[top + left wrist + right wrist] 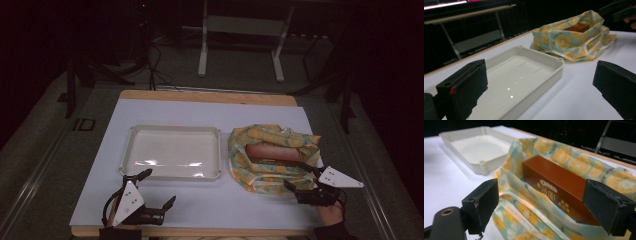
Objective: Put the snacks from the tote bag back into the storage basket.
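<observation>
Looking down from the high view, you hold your left gripper (156, 189) low at the near left of the white sheet (200, 205), jaws spread and gripping nothing. Your right gripper (302, 176) sits at the near edge of the soft cloth bag (272, 155), printed with yellow citrus slices, jaws wide apart. A long brown box (274, 152) lies inside the bag, right of the shallow, glossy cream tray (172, 131). A wooden table edge (205, 95) rims the sheet; the room beyond is dark, with a pale metal stand (241, 40).

From the left gripper view, the rectangular tray (549, 75) lies ahead, the crumpled bag (571, 42) farther right.

From the right gripper view, the smooth cardboard box (559, 185) rests in the bag's open mouth (524, 202) between the spread jaws, whose pads aren't pressing it.
</observation>
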A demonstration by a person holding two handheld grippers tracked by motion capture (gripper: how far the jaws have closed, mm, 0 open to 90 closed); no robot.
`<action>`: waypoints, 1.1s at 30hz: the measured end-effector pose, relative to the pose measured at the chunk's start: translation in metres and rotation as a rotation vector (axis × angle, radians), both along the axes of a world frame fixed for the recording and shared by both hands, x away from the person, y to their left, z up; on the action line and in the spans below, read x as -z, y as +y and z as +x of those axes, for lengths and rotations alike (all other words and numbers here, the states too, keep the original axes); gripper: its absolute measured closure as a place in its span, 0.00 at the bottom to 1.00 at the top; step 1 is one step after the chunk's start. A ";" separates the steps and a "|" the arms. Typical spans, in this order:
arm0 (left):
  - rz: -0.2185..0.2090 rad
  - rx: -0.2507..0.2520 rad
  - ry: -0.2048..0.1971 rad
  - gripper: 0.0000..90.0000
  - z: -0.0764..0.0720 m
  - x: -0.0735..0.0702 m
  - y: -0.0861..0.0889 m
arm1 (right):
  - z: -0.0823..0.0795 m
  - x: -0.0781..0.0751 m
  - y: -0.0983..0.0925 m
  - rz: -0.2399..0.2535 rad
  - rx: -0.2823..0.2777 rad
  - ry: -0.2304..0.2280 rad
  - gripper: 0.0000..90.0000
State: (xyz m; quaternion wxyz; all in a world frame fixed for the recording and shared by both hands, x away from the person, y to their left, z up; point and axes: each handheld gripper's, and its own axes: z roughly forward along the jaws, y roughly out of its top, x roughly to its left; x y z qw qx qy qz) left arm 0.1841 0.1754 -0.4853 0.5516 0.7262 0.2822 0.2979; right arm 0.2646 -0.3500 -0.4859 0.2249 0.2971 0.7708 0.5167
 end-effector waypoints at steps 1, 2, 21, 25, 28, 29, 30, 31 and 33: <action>0.000 0.000 0.000 0.00 0.000 0.000 0.000 | 0.001 -0.001 -0.001 -0.013 -0.008 0.004 0.16; -0.004 -0.002 0.015 0.00 -0.001 0.001 0.002 | 0.001 -0.002 -0.001 -0.031 -0.014 0.002 0.16; 0.023 0.047 0.060 0.00 -0.006 0.003 -0.002 | -0.001 -0.018 -0.009 -0.026 -0.097 0.116 0.12; 0.019 0.045 0.062 0.00 -0.004 0.003 -0.003 | 0.000 -0.026 -0.007 -0.043 -0.130 0.091 0.12; 0.021 0.045 0.064 0.00 -0.003 0.002 -0.003 | 0.001 -0.034 -0.006 -0.057 -0.143 0.083 0.12; 0.021 0.045 0.063 0.00 -0.003 0.002 -0.003 | 0.002 -0.036 -0.006 -0.061 -0.140 0.081 0.12; 0.021 0.045 0.063 0.00 -0.003 0.002 -0.003 | 0.003 -0.038 -0.006 -0.068 -0.152 0.081 0.12; 0.020 0.044 0.063 0.00 -0.003 0.003 -0.003 | 0.003 -0.039 -0.006 -0.074 -0.160 0.081 0.12; 0.019 0.044 0.065 0.00 -0.002 0.003 -0.003 | 0.003 -0.040 -0.005 -0.074 -0.156 0.074 0.12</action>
